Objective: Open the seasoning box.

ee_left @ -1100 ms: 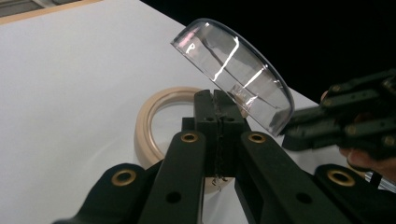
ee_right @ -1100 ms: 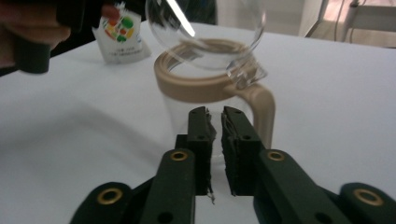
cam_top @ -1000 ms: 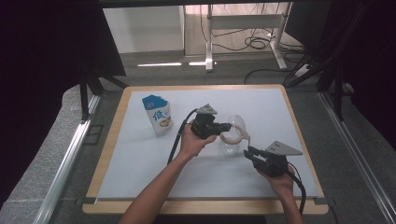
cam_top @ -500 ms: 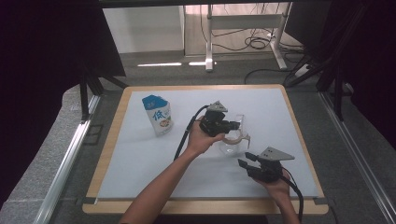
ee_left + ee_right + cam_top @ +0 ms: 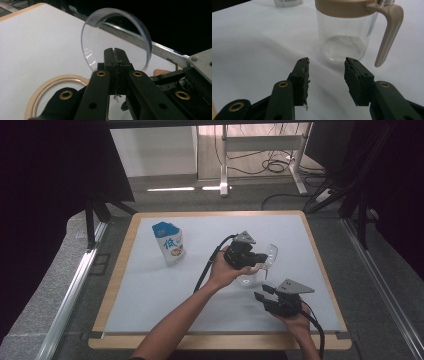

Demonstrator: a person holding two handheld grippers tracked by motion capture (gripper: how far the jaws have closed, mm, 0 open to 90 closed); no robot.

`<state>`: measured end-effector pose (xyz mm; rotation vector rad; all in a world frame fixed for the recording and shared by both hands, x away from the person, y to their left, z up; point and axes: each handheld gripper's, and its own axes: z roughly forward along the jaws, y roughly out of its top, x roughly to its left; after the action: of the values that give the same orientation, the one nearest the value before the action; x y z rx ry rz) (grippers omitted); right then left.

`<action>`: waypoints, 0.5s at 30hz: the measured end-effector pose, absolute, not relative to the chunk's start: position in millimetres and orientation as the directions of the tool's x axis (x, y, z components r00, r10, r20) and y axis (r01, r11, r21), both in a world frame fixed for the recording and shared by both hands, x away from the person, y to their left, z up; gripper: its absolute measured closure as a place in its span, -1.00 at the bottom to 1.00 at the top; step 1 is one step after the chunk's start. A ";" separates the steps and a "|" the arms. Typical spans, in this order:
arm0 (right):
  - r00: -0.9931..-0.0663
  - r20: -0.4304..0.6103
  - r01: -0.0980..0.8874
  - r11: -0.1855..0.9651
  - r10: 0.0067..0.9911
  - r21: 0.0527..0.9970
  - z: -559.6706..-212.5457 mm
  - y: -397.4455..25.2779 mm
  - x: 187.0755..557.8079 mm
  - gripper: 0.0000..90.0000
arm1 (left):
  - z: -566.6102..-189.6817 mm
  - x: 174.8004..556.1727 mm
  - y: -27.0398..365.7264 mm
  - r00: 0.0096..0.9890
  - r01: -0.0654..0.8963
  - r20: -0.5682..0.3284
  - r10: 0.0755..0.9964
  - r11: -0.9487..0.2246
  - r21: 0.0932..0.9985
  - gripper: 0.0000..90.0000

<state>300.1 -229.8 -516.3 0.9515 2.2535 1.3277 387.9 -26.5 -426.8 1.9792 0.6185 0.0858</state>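
The clear lid (image 5: 116,42) has lifted off the jug (image 5: 347,30) at mid-desk (image 5: 150,290), pinched in the left claw (image 5: 264,256), while the right claw (image 5: 326,75) has drawn nearer, jaws apart.

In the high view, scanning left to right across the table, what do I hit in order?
Blue-and-white pouch → left gripper, its jaws shut on the clear lid → right gripper, jaws open. The glass jar sits under the left gripper, so I leave it out of the order.
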 end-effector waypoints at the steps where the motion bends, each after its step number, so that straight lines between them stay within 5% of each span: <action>1: -0.710 0.032 0.369 0.333 0.703 0.868 -516.3 -229.8 300.1 0.23 | -426.8 387.9 -26.5 0.866 0.385 -0.202 0.458 -0.352 0.853 1.00; 15: -0.749 0.043 0.356 0.346 0.661 0.868 -519.0 -204.2 303.0 0.04 | -446.2 346.4 73.9 0.797 0.405 -0.185 0.575 -0.280 0.870 0.79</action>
<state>303.0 -204.2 -519.0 0.9028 2.2986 1.3611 346.4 73.9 -446.2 1.9121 0.7400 0.1990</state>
